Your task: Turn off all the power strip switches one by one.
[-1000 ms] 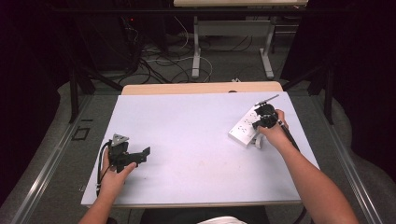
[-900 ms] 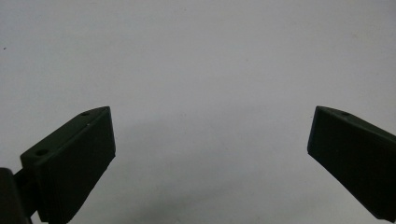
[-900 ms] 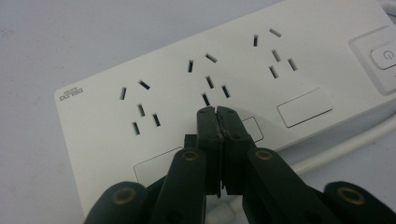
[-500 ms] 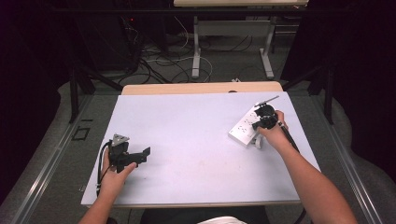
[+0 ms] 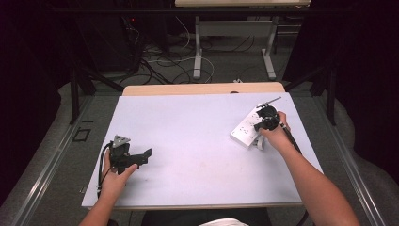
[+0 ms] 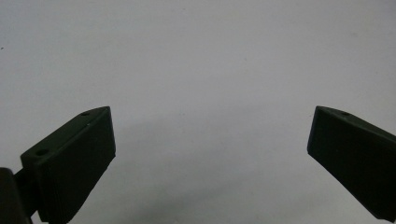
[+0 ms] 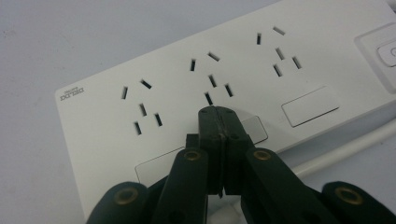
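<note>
A white power strip lies at an angle on the right side of the pale table. My right gripper hovers over it, held in a hand. In the right gripper view its jaws are pressed together, and the shut right gripper sits just above the power strip by the middle socket. Nothing shows between the jaws. My left gripper rests near the table's front left, held in the other hand. In the left gripper view, the left gripper stands wide open over bare table.
The strip's white cable runs off beside it, and a rocker switch sits at its far end. A small white part lies by the strip's near edge. Desk legs and cables stand on the floor beyond the table.
</note>
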Demonstrator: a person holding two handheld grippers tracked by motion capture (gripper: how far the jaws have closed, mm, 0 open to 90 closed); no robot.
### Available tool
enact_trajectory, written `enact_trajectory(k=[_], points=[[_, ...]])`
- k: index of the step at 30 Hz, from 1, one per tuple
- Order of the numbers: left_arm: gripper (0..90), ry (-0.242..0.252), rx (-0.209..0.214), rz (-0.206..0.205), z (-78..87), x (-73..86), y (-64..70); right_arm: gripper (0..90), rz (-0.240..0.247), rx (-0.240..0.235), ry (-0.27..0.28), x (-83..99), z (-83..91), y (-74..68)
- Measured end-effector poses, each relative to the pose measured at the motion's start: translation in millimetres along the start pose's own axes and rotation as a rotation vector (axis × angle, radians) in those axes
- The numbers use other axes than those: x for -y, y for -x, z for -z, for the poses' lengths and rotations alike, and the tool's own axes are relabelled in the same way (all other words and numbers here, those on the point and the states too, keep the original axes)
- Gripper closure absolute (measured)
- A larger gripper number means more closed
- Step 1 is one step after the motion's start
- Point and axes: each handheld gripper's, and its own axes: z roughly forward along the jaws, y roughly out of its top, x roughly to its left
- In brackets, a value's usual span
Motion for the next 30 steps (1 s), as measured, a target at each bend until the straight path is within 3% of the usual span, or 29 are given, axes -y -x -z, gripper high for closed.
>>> enact_trajectory(k=[14,16,21,22,30], points=[[0.9,0.001,0.0,-0.004,-0.9,0.2,0.3,88.6,-0.022,-0.006,-0.003,-1.0,0.8,-5.4],[0.9,0.002,-0.001,-0.003,-1.0,0.4,0.2,88.6,0.008,-0.004,0.006,-0.4,1.5,-4.9],[0.9,0.003,-0.002,-0.002,-0.9,0.5,0.3,88.6,-0.008,-0.012,0.011,-0.4,3.1,-10.7],[0.9,0.005,-0.001,-0.003,-1.1,0.4,0.3,88.6,0.016,-0.018,0.014,0.4,3.7,-10.0],[1.0,0.004,-0.001,-0.003,-1.1,0.4,0.2,88.4,0.036,-0.029,0.01,2.4,6.4,-16.9]])
